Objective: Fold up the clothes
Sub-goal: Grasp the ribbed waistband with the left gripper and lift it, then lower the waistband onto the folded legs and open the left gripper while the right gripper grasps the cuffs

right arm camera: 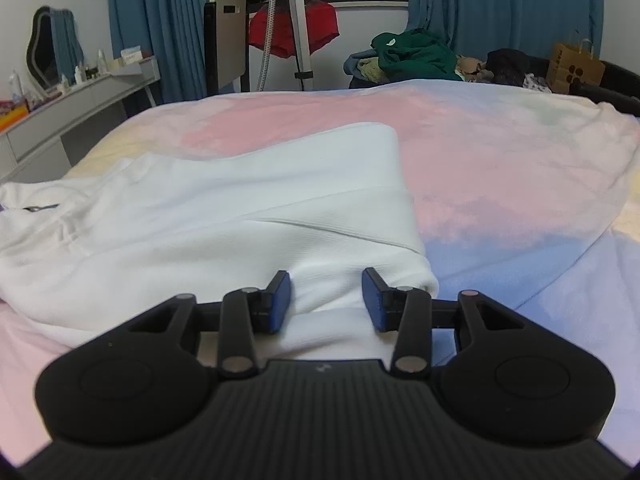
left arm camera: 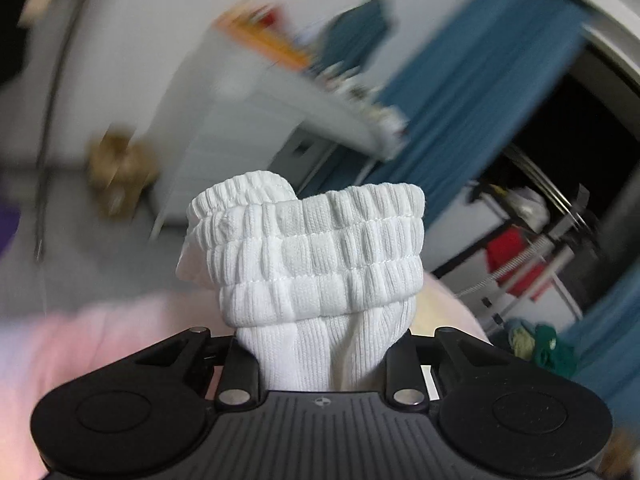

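Left hand-held gripper [left arm camera: 320, 354] clamped on ribbed white cuff [left arm camera: 316, 256], lifted, room blurred, right hand-held gripper [right arm camera: 326, 300] jaws apart around white sweatshirt [right arm camera: 224, 216] hem, pastel bed [right arm camera: 500, 168] sharp

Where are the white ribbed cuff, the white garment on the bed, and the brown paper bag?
white ribbed cuff [left arm camera: 320, 248], left wrist view, gathered band.
white garment [right arm camera: 240, 216], right wrist view, flat body.
brown paper bag [right arm camera: 576, 66], right wrist view, printed front.

White ribbed garment [right arm camera: 248, 208], pastel pink-blue-yellow bedspread [right arm camera: 500, 168], blue curtains [right arm camera: 500, 8], red cloth [right arm camera: 316, 28].

Blue curtains [right arm camera: 500, 8], a grey dresser [right arm camera: 72, 108], and a paper bag [right arm camera: 574, 66].
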Available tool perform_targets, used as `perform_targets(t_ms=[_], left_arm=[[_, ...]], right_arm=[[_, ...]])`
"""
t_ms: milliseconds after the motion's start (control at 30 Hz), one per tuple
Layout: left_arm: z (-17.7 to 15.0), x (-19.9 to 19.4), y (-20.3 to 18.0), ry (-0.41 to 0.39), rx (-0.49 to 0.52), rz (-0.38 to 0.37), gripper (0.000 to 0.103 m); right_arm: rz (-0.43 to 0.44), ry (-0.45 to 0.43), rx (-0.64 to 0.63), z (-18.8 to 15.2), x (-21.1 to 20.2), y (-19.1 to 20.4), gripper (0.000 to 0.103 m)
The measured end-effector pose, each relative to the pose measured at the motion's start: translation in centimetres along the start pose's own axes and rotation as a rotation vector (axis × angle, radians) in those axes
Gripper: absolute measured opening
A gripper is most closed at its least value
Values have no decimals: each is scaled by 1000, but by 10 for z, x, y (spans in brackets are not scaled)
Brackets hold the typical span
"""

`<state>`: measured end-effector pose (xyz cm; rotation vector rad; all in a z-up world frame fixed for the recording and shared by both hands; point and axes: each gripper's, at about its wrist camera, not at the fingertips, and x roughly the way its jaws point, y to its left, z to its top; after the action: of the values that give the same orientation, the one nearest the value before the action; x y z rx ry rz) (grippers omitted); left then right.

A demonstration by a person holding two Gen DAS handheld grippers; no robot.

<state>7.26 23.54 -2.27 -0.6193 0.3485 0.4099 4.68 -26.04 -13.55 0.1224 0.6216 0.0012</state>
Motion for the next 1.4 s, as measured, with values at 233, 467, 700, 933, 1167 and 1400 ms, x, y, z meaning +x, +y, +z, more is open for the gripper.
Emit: perform_targets(t_ms=[233,467,700,933,1167,1400], left_arm=[[-6,-32,-109,-133,197,-55,21],[-67,-68,-233,-263,355,-160,19],[-206,-93,-305,-319,633,-271,20],[-339,-59,-316,-154,994,-263,22],[-334,-48,-317,-55,1182,-361,62],[-284,-44,-274,76,1357,-375,85]], right_arm=[[55,-7,100,8,-10,-10,42],[73,-63,301,19,-36,-44,43],[6,-124,487,22,-44,-95,44],[4,-152,600,14,-45,-127,44],[222,-146,725,9,-34,-137,44],[466,-119,785,11,-26,-126,54]])
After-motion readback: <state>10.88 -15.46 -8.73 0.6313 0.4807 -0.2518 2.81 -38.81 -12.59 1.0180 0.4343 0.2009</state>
